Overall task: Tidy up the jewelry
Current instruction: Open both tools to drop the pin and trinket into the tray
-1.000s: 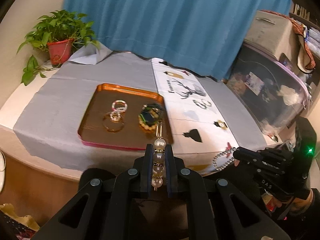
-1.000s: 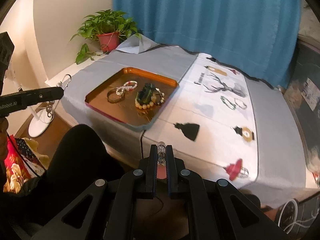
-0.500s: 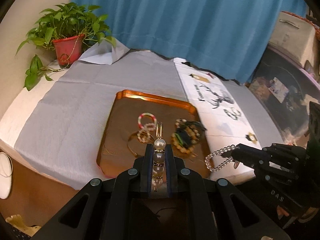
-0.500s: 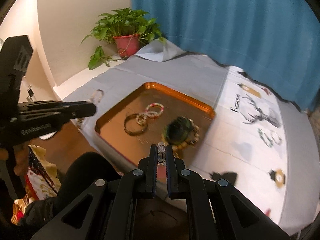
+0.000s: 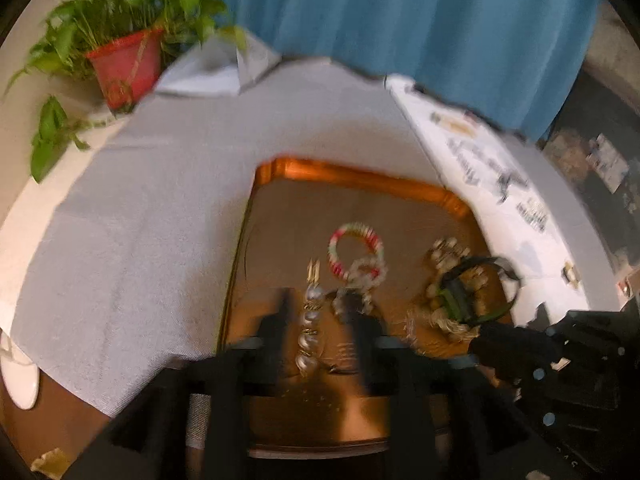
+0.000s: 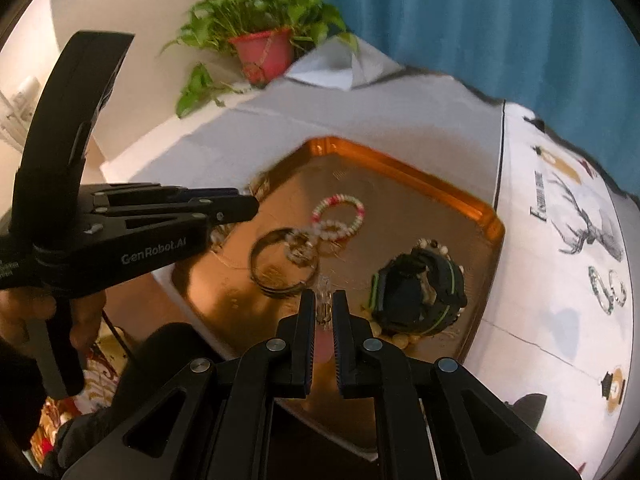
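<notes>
Left wrist view, blurred: left gripper (image 5: 316, 312) with fingers spread, pearl hairpin (image 5: 309, 328) lying in the gap, contact with either finger not discernible. Hairpin's two gold prongs toward 12 o'clock, over the copper tray (image 5: 360, 178). At 1 o'clock from the hairpin, red-and-white beaded bracelet (image 5: 356, 250), overlapped at its lower edge by a smaller white bead ring (image 5: 366, 274). At 3 o'clock, black-and-green band (image 5: 468, 300) atop a cream bead bracelet (image 5: 444, 250). Right gripper (image 5: 486, 340) entering from 4 o'clock, tip beside that heap. Tray on grey cloth (image 5: 140, 220); potted plant (image 5: 120, 56) at 10 o'clock; blue curtain (image 5: 400, 20) behind.

Right wrist view: right gripper (image 6: 323, 300) clenched on a clear bead bracelet (image 6: 323, 292), only a short stretch visible between the fingers, held above the tray (image 6: 400, 168). At 11 o'clock from the tips, metal bangle (image 6: 280, 268); beyond it the red-and-white beaded bracelet (image 6: 338, 210). At 2 o'clock, black-and-green band (image 6: 416, 288). Left gripper (image 6: 240, 208) reaching in from 9 o'clock over the tray's left edge. White printed runner (image 6: 560, 240) at 3 o'clock, two small rings (image 6: 606, 286) on it.
</notes>
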Demonstrator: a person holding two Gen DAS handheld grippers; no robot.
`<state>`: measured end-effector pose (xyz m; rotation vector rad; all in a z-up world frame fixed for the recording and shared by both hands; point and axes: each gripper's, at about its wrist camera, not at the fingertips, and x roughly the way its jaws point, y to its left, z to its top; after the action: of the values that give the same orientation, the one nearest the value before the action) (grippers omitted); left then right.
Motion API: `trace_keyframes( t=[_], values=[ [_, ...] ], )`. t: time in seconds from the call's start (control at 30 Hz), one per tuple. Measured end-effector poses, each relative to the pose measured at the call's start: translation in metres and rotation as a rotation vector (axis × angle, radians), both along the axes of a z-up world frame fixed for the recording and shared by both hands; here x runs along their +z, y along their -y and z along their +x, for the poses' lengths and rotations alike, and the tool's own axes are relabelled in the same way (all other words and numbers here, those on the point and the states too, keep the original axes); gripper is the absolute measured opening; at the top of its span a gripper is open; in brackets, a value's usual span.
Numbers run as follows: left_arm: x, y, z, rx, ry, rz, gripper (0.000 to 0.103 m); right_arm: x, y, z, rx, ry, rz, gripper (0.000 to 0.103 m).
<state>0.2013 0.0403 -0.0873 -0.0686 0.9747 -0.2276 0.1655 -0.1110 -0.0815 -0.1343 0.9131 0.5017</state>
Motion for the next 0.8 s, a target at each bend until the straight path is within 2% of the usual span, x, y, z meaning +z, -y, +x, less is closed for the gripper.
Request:
trace_keyframes(
  t=[0.03,0.07,0.1,0.17,0.27,0.43,0.63,0.8],
  values=[
    [-0.003,0.000,0.000,0.019,-0.012,0.014,0.076,-0.004,0.001,0.002,-0.010,-0.014,-0.010,0.015],
    [-0.004,0.000,-0.003,0.036,-0.002,0.020,0.082,-0.007,0.003,0.003,-0.016,-0.025,-0.011,0.029],
    [-0.004,-0.001,-0.008,0.046,0.016,0.016,0.082,-0.009,0.006,0.002,-0.022,-0.039,-0.005,0.046],
    [-0.004,-0.003,-0.019,0.055,0.014,0.028,0.082,-0.009,0.015,-0.007,-0.029,-0.042,0.012,0.055],
    [-0.003,-0.006,-0.045,0.105,0.007,0.029,0.082,-0.007,0.026,-0.026,-0.032,-0.036,-0.011,0.056],
    [0.013,-0.001,-0.102,0.120,0.008,0.006,0.082,0.006,0.053,-0.068,-0.091,0.027,-0.074,0.058],
    [0.033,0.021,-0.155,0.078,0.018,0.018,0.083,0.027,0.086,-0.115,-0.172,0.051,-0.053,0.059],
    [0.057,0.037,-0.190,0.050,0.081,0.043,0.084,0.043,0.102,-0.149,-0.208,0.100,-0.054,0.059]
  ],
)
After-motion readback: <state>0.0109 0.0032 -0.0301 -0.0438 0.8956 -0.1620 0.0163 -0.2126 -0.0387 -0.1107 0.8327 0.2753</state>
